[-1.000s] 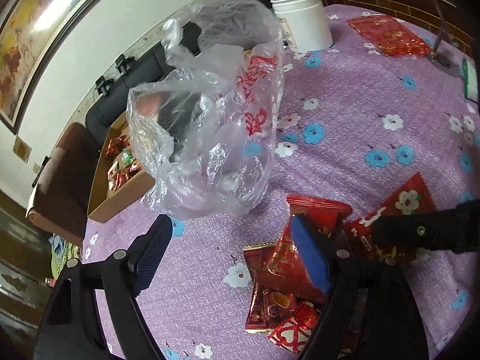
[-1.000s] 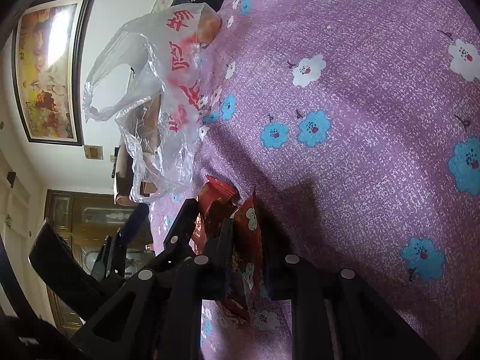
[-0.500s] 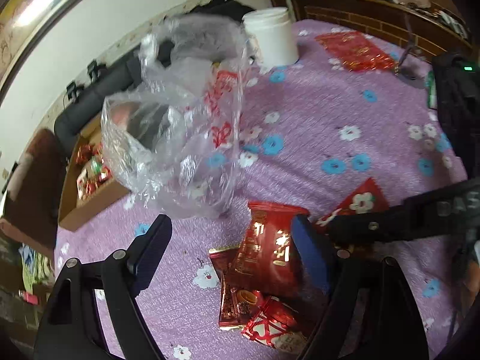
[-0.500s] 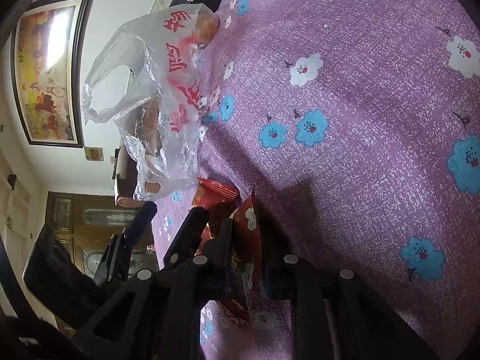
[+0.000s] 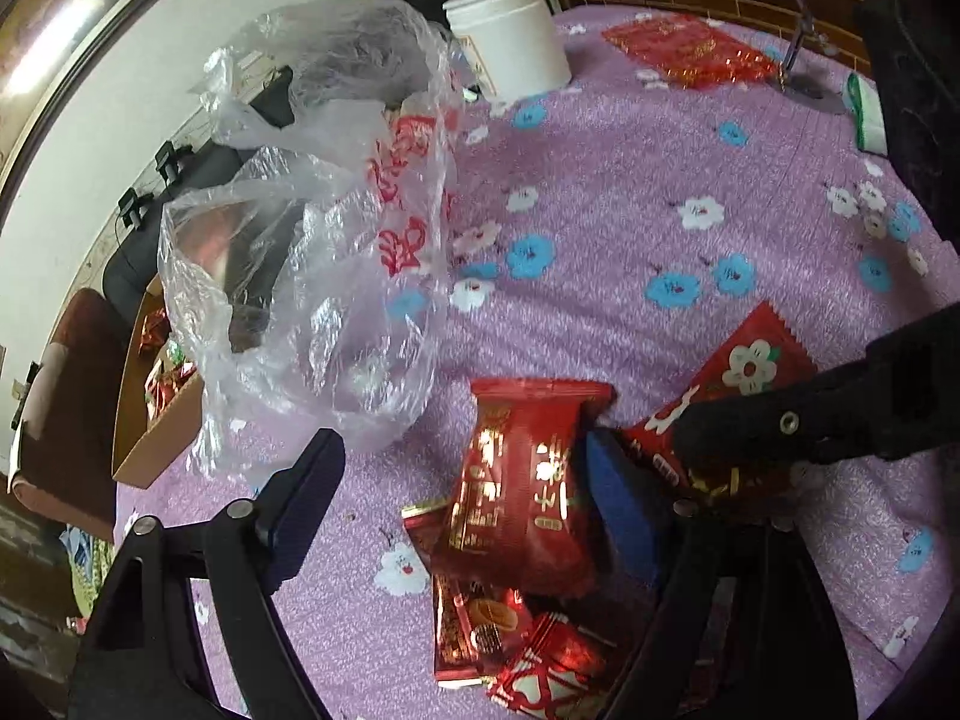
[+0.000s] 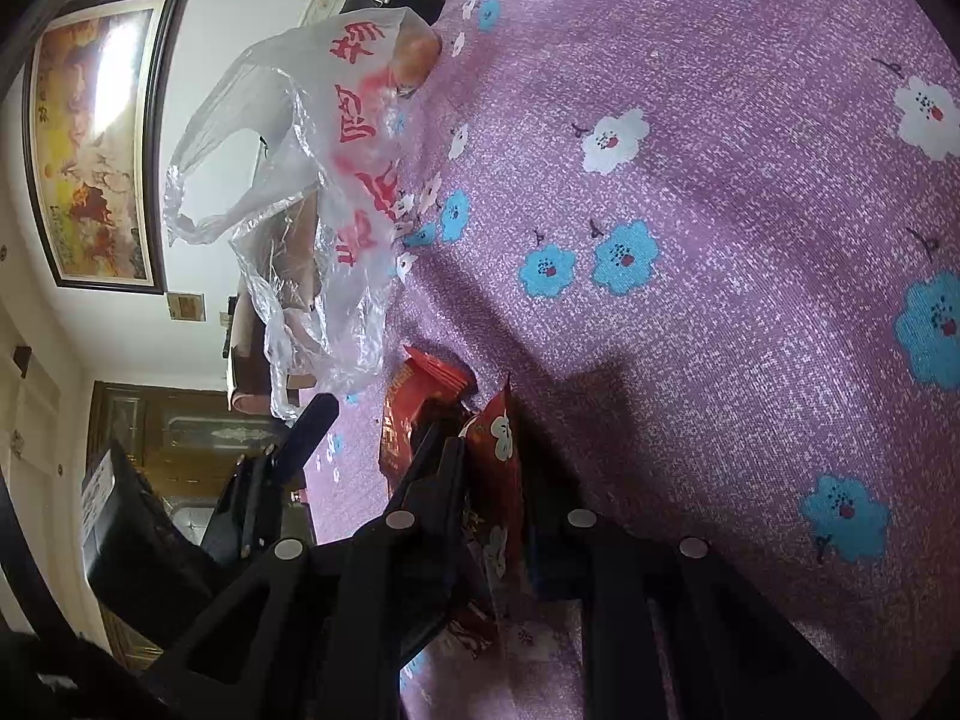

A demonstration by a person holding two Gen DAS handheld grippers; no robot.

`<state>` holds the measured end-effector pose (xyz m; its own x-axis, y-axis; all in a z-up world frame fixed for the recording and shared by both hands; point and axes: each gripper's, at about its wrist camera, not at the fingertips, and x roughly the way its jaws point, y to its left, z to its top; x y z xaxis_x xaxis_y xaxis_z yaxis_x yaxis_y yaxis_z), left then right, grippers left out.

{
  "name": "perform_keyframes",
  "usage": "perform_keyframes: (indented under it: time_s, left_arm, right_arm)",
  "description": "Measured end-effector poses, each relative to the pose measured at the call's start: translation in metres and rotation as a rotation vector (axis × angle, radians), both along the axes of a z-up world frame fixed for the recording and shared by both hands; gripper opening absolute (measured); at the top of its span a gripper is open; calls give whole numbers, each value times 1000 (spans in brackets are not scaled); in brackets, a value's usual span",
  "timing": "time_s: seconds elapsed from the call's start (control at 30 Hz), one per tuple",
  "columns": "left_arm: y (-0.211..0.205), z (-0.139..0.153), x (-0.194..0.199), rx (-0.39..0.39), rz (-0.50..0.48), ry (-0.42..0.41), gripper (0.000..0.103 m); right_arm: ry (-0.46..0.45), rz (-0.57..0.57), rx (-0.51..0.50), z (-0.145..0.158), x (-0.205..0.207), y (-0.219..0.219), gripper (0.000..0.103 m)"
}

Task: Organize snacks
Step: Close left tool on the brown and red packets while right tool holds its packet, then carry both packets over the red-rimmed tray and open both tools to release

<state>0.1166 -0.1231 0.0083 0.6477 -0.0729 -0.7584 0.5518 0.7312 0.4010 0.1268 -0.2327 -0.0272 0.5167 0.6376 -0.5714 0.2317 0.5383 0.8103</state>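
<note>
**Snack packets beside the plastic bag**

Nearest, the left gripper (image 5: 462,492) is narrowing its spread jaws around a red gold-lettered packet (image 5: 519,486). The right gripper (image 6: 510,450) is pinching a flower-printed packet (image 5: 744,378). Beyond, the clear plastic bag (image 5: 312,252) is slumping; behind it, a white tub (image 5: 510,42).

The left gripper (image 5: 462,504) points steeply down toward the near part of the table, its jaws apart and just now closing in; its right finger pad (image 5: 618,504) sits against a red snack packet (image 5: 522,480) lying between the fingers, while the left pad stands clear of it. The right gripper (image 6: 498,480) reaches in from the right, tilted down, clamped tight on a flowered red packet (image 6: 498,462), probably by its edge.
</note>
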Motion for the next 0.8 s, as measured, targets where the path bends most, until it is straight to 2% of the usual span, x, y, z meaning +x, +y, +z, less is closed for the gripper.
perform_keyframes:
  time_s: [0.03,0.07,0.13,0.3,0.47,0.57,0.8]
  left_arm:
    - [0,0,0,-2,-6,-2,55]
    - [0,-1,1,4,-8,4,45]
    - [-1,-3,-1,7,-12,10,35]
    - [4,1,-5,-15,4,-20,30]
    - [19,19,-15,-69,13,-43,29]
    - [29,28,-26,-87,12,-52,29]
    - [71,59,-67,-177,103,-85,29]
  right_arm:
    - [-1,1,-2,0,0,0,15]
    - [-1,0,-4,1,1,1,15]
    - [-4,2,-10,2,1,2,15]
    - [-17,10,-29,5,2,4,16]
    - [-15,17,30,1,5,4,16]
    - [-46,27,42,7,4,6,16]
    - [-81,62,32,16,6,16,16]
